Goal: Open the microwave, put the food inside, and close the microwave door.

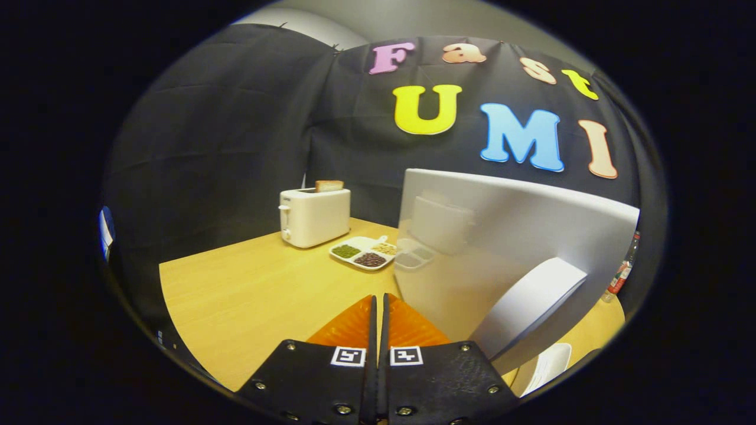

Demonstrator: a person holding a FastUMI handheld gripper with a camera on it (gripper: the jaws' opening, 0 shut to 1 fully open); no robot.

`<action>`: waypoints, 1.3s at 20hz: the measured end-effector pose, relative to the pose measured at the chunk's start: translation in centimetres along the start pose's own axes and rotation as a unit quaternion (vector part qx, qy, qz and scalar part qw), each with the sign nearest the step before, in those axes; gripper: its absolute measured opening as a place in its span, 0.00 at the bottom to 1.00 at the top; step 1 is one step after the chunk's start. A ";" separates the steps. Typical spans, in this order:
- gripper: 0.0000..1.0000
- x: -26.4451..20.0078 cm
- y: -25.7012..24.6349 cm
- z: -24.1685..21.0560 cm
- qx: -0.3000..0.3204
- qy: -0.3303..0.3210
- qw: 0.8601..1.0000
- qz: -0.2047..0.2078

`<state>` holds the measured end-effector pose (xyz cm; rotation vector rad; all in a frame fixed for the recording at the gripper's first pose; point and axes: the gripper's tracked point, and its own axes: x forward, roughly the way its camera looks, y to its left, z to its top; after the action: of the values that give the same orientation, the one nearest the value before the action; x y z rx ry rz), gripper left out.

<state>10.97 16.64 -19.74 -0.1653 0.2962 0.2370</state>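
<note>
The microwave (508, 236) stands on the wooden table (248, 295), just right of my fingers. Its glossy white face mirrors the table things, and its broad curved handle (531, 310) juts out close to my right finger. I cannot tell from here whether its door is ajar. The food is a white divided plate (363, 252) of green, dark and pale grains, lying beyond my fingers beside the microwave's far left edge. My gripper (378, 298) is shut, fingers pressed together with nothing between them, low over the table and pointing toward the plate.
A white toaster (313, 217) with a slice of bread sticking up stands behind the plate near the table's back edge. A bottle (623, 271) stands past the microwave's right side. Bare tabletop stretches left of my fingers.
</note>
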 end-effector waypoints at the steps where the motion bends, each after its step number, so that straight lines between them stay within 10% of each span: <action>1: 0.01 0.2 -1.7 0.0 0.003 0.000 1.000 -0.015; 26: 0.01 11.4 -22.6 3.9 0.004 -0.045 0.966 -0.255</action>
<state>28.38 -1.88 -16.70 -0.2168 0.1550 -0.2663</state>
